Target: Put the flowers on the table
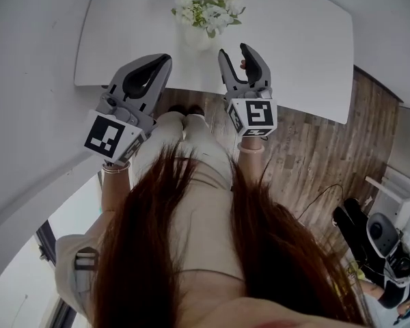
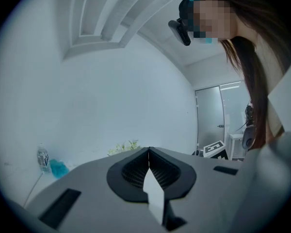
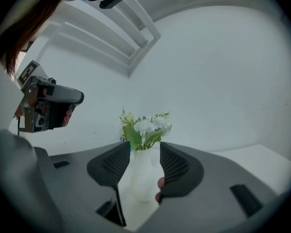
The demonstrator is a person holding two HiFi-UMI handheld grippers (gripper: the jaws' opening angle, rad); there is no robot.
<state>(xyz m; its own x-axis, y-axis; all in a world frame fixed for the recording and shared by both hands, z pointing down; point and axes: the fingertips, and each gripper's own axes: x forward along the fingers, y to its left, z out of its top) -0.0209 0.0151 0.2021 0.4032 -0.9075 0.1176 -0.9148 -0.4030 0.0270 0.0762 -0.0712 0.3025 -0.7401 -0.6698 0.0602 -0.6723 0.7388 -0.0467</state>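
Right gripper (image 1: 234, 53) spread | left gripper (image 2: 148, 154) closed | flowers (image 1: 208, 9) upright on table (image 1: 294, 46)

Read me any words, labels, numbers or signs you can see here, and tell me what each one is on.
No readable words or numbers anywhere.
left marker cube on the left hand-held gripper: black-and-white square pattern, no letters.
right marker cube on the right hand-held gripper: same kind of pattern, no letters.
bottle label: too small and blurred to read.

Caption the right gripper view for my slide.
Open right tongs frame a white bulbous vase of white flowers, standing ungripped on the white table.
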